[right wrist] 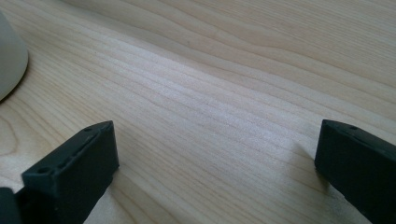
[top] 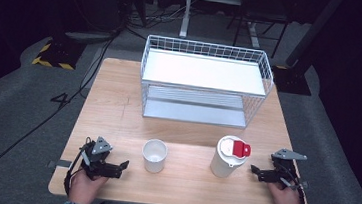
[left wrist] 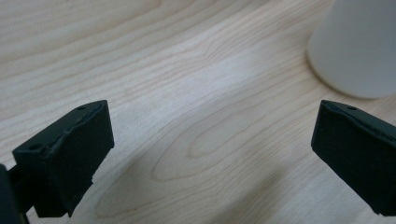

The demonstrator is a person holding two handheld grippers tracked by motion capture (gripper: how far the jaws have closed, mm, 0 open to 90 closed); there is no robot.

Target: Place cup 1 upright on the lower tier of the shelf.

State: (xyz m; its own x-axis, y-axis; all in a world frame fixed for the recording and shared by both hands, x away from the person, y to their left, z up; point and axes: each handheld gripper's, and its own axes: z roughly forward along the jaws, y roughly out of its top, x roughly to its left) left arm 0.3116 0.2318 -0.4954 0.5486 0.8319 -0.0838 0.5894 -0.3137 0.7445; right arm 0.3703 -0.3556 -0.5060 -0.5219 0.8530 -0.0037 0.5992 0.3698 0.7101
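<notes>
Small white open-topped cup [top: 154,154] stood upright near the front edge of the light wooden worktop [top: 118,111], a little left of centre. Tall white lidded tumbler with a red flip tab on its lid [top: 228,157] stood upright right of centre, same distance from the front edge, well apart from the cup.

Handling, as a judgement: the cup looked empty, light, thin-walled and smooth, so likely slippery and easy to tip; grip across the body at mid-height, not the rim. The tumbler was taller and probably heavier, rigid, with a smooth wall; take it on the body below the lid and leave the red tab alone. Whether it held anything could not be told.

Left tool [top: 112,168] rested near the front-left corner, jaws wide and empty, pointed at the cup; the cup's white wall [left wrist: 355,46] sat just beyond its right jaw. Right tool [top: 262,173] rested by the right edge, jaws wide and empty, just beside the tumbler, whose base [right wrist: 9,60] showed at the picture's left.

White wire basket rack with two shelves [top: 203,81] stood at the back edge, both shelves bare.
</notes>
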